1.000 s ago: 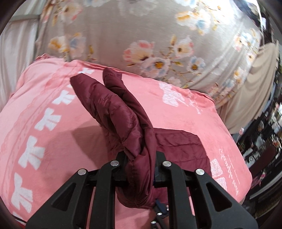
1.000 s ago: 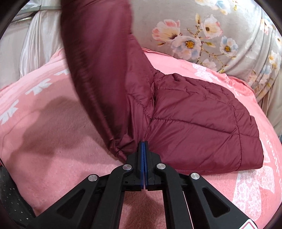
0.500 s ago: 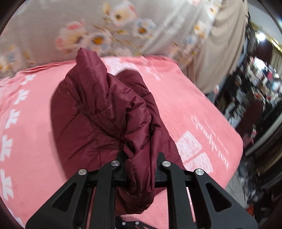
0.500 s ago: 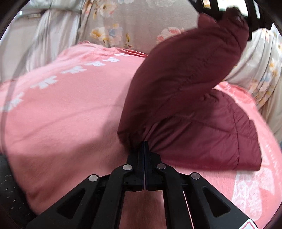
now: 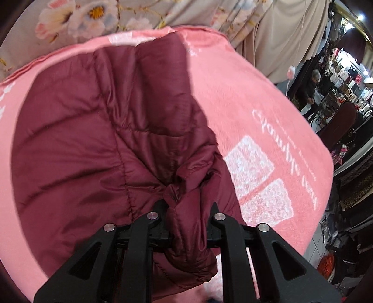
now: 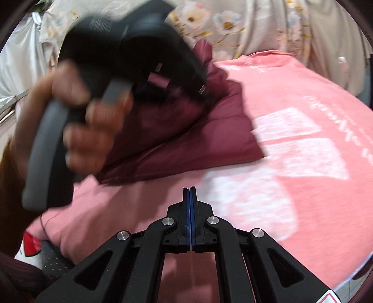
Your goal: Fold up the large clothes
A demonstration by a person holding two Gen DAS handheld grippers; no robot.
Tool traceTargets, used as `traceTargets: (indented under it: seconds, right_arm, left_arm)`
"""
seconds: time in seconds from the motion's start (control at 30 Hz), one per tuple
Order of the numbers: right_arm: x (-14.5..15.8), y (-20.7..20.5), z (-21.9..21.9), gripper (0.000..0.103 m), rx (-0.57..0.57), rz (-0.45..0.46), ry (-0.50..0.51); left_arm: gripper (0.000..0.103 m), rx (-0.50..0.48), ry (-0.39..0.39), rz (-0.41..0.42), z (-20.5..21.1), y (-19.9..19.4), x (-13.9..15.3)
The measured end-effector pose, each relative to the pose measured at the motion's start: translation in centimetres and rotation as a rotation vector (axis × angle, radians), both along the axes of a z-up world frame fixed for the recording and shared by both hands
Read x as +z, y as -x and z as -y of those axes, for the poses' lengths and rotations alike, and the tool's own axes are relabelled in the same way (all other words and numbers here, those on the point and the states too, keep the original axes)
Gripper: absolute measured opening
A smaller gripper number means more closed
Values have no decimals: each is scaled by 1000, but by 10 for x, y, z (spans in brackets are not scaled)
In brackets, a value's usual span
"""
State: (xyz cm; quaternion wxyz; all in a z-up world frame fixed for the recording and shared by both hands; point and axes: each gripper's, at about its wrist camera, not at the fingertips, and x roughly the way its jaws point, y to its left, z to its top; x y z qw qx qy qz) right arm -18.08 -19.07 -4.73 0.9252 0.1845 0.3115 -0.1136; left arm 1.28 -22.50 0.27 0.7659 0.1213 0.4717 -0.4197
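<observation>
A maroon quilted puffer jacket [image 5: 93, 130] lies on a pink blanket [image 5: 244, 98]. My left gripper [image 5: 187, 209] is shut on a bunched fold of the jacket and holds it over the jacket's body. In the right wrist view the jacket [image 6: 198, 139] lies folded at centre left, partly hidden by the blurred hand and left gripper body [image 6: 130, 49] above it. My right gripper [image 6: 189, 193] is shut and empty over the bare blanket [image 6: 303, 177], apart from the jacket's near edge.
A grey floral curtain [image 5: 98, 18] hangs behind the bed, with beige drapes [image 5: 286, 39] to the right. Past the blanket's right edge is a dark shop area with racks and a person [image 5: 310, 88]. A dark mat [image 6: 53, 263] lies at the bed's lower left.
My left gripper carried the jacket fold over and down onto the jacket's body. My right gripper let go of the jacket and drew back; it is shut with nothing between its pads.
</observation>
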Motion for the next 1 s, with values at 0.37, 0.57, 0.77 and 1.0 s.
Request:
traceTargets:
  seconds: [0.37,0.57,0.77,1.0]
  right_arm:
    - [10,9,22,4,-74,22,32]
    - [34,15,43,36,-120,88,53]
    - [69,-15,64,46,-95,175,48]
    - [78,-71,72,49,-20,164,26]
  left_arm:
    - [32,5,19,-15,4,6,-9]
    - [79,45,268,-13,-51,18,67]
    - [81,328,280,157,-119,-25,109]
    - [79,540,233,102,-172,-77,86]
